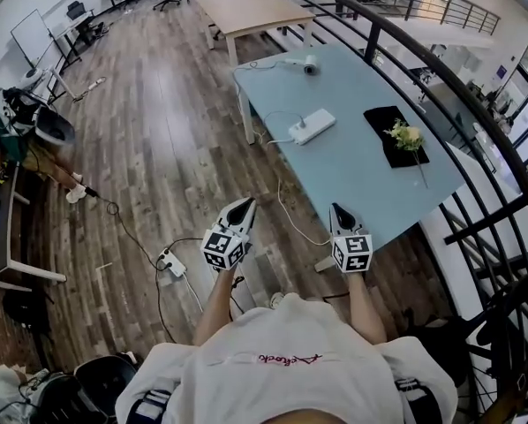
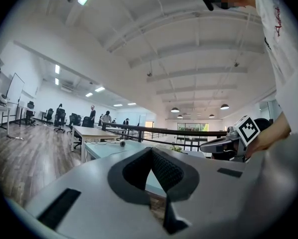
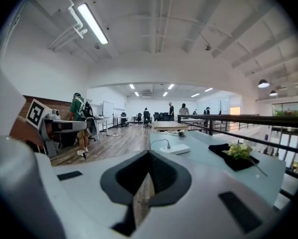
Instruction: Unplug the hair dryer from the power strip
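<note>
The white hair dryer (image 1: 306, 64) lies at the far end of the light blue table (image 1: 352, 170), and its cord runs to the white power strip (image 1: 313, 125) near the table's middle. Both grippers are held short of the table's near edge, well away from the strip. My left gripper (image 1: 243, 207) is shut and empty, as is my right gripper (image 1: 338, 210). From the right gripper (image 3: 149, 153) the power strip (image 3: 175, 149) shows ahead, with the hair dryer (image 3: 181, 133) behind it. Over the left gripper (image 2: 151, 153) only the dryer (image 2: 122, 144) shows, small and far off.
A black cloth with a flower sprig (image 1: 398, 135) lies on the table's right side. A black railing (image 1: 476, 117) runs along the right. Another power strip (image 1: 171, 261) with cables lies on the wooden floor at left. A wooden table (image 1: 251, 11) stands beyond.
</note>
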`<state>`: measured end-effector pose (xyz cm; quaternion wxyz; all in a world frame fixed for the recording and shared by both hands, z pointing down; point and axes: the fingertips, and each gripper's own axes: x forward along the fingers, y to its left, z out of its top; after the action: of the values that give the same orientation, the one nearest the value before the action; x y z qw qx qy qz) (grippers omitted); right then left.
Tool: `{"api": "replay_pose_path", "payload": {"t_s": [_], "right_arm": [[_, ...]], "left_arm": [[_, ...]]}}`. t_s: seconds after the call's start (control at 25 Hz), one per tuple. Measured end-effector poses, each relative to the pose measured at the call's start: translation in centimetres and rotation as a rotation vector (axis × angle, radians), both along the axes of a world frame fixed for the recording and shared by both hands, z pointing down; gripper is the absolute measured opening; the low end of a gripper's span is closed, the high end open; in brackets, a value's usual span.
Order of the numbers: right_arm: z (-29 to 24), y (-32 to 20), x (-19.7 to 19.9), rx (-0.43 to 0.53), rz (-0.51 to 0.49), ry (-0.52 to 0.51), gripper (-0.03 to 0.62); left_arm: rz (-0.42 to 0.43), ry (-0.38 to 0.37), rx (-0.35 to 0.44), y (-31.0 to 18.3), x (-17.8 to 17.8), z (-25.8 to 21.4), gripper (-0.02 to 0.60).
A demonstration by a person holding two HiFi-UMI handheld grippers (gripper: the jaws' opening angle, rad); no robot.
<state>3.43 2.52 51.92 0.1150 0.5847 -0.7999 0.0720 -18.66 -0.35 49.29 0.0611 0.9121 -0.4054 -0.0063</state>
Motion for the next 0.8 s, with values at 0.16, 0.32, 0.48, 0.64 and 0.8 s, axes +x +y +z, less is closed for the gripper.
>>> {"api": "replay_pose_path", "payload": {"t_s": [0.16,0.32,0.48,0.64,0.8], "right_arm": [[0.7,-0.9,0.0,-0.02,0.008,0.005,0.017],[1.0,-1.7,0.0,-0.025,0.014,0.002,0.017],[1.5,-2.7,-0.3,-0.028,0.011,-0.002,0.017],[1.9,-4.2,-0.4,-0.03,0.003,-0.002,0.017],[2.3,-6.5,-0.5,-0.032,-0.002,-0.004,0.017]], "left_arm": [[0.005,0.002,-0.012,-1.2,-0.1,0.4,0.009],[0.011,-0.001,-0.025,-1.8,0.0,1.0,0.009],[0.012,-0.005,-0.029,-2.7,-0.1,1.5,0.009],[0.01,-0.007,-0.031,-4.2,0.0,1.8,0.009],[0.011,-0.007,-0.034,-6.4,0.2,2.3,0.009]]}}
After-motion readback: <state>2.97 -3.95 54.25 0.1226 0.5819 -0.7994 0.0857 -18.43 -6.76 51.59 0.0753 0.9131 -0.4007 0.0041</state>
